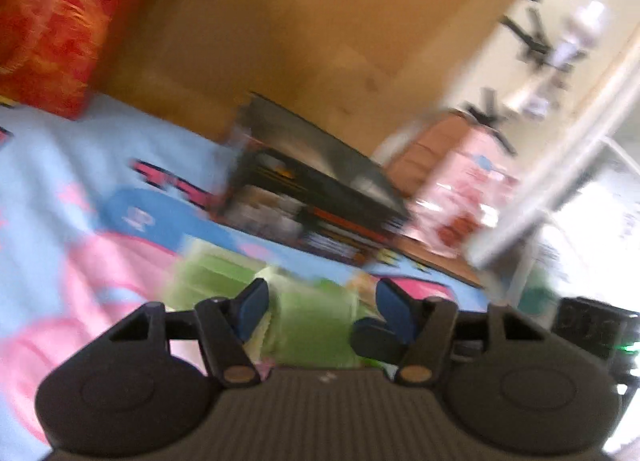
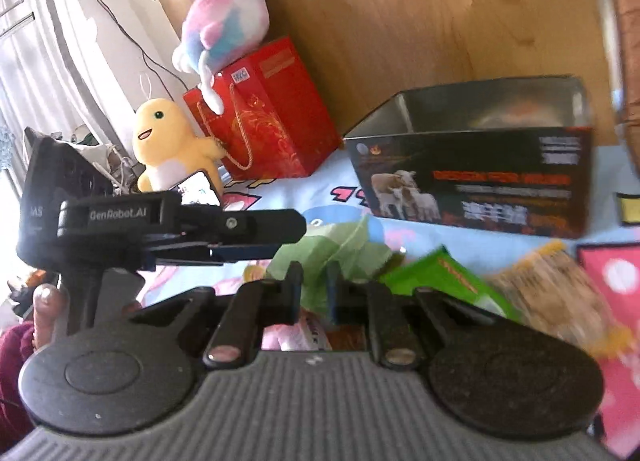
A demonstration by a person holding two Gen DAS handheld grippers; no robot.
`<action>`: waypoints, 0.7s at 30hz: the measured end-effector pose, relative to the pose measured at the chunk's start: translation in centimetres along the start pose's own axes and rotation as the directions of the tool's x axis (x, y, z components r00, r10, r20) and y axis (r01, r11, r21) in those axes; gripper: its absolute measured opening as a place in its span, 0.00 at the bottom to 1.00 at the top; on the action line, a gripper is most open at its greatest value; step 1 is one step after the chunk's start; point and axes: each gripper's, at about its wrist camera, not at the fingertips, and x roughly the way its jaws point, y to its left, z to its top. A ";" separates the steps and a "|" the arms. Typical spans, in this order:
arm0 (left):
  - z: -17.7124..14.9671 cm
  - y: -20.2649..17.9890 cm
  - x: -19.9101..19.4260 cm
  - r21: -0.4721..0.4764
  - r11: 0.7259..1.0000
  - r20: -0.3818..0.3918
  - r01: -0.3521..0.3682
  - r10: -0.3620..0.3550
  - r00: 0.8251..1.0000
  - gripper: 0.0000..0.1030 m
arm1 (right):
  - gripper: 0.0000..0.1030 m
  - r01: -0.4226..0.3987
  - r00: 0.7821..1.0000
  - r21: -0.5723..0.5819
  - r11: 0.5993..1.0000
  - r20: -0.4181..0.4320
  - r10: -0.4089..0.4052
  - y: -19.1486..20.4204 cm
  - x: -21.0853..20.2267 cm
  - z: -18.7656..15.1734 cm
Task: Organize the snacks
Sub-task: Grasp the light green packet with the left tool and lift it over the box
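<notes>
In the right wrist view my right gripper (image 2: 314,285) is shut on a crumpled pale green snack packet (image 2: 340,249) just above the blue cartoon bedsheet (image 2: 304,185). My left gripper (image 2: 294,231) comes in from the left, its tips at that packet's left edge. The blurred left wrist view shows the left gripper (image 1: 320,307) open, blue pads (image 1: 254,311) apart, with green wrapper (image 1: 308,325) between and below them, pads clear of it. An open black box (image 2: 472,177) (image 1: 320,189) stands behind. A darker green packet (image 2: 440,281) and a brown-yellow packet (image 2: 556,293) lie to the right.
A red gift bag (image 2: 272,113) (image 1: 48,33) stands at the back left with a pastel plush (image 2: 224,21) on it and a yellow plush (image 2: 172,145) beside it. A wooden headboard (image 2: 420,21) closes off the back. A pink dotted item (image 2: 616,285) lies far right.
</notes>
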 end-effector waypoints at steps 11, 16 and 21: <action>-2.2 -2.5 -1.9 0.026 0.999 0.021 0.036 -0.036 0.999 0.66 | 0.20 0.114 0.992 0.037 0.993 0.057 -0.116 -0.6 -8.0 -6.1; -1.4 -2.2 -2.5 0.027 1.000 0.011 -0.013 0.012 1.000 0.75 | 0.54 0.143 0.986 0.021 0.989 0.083 -0.145 -0.6 -8.0 -6.1; -2.5 -2.9 0.7 0.077 0.997 -0.088 -0.018 0.024 0.996 0.75 | 0.55 0.151 0.985 0.057 0.987 0.070 -0.155 -1.4 -7.3 -6.2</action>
